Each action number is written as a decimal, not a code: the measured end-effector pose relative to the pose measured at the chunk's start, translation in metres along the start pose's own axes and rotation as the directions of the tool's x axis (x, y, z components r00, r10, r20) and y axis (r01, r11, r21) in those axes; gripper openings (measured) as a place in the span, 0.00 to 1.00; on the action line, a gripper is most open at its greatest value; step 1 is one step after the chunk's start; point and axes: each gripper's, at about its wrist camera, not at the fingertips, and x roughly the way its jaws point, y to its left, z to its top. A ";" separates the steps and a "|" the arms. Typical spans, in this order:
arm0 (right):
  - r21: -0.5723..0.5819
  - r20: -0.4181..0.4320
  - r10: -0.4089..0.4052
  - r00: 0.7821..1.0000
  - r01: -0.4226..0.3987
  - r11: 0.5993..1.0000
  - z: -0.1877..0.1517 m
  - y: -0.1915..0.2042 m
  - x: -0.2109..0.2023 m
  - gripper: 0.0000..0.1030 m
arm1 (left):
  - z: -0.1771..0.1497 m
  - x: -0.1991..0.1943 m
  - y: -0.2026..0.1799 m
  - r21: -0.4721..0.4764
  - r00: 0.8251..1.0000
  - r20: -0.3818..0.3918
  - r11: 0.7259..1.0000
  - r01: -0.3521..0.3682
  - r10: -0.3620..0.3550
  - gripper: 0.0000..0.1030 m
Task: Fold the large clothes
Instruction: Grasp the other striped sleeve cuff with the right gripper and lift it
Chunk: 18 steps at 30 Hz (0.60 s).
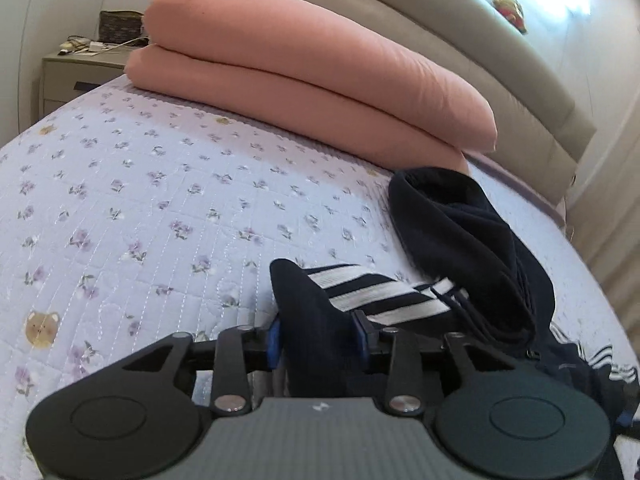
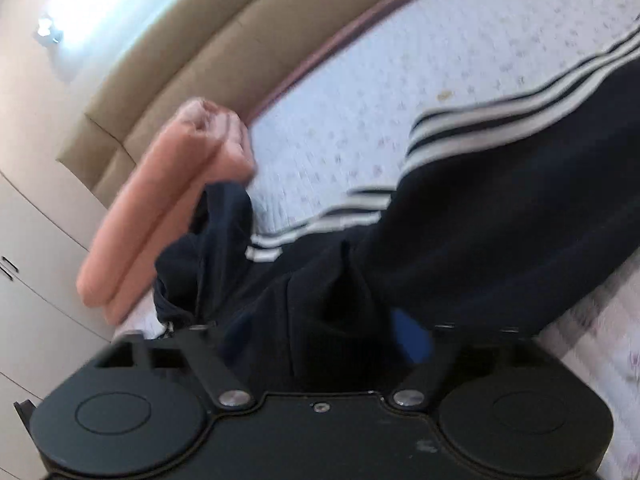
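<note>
One dark navy jacket (image 1: 472,248) with white stripes lies bunched on the bed (image 1: 140,200), near the folded pink quilt (image 1: 304,76) that sits at the headboard end. From that quilt its long axis seems to run away toward the bed's foot. The left tongs (image 1: 319,338) pinch a navy fold, with a striped sleeve just beyond the tips. The right tongs (image 2: 344,320) also look pressed on navy cloth, though that view is blurred. Both tongs hold the garment, so neither is nearer. I count one jacket, one quilt doubled into two layers, and two tongs. The next fold likely depends on lifting both held edges together.
</note>
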 end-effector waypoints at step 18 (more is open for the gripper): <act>-0.144 -0.076 -0.158 0.984 0.146 0.979 0.037 -0.007 0.022 0.62 | 0.002 -0.086 -0.115 0.055 1.000 -0.003 0.998 -0.024 0.024 0.81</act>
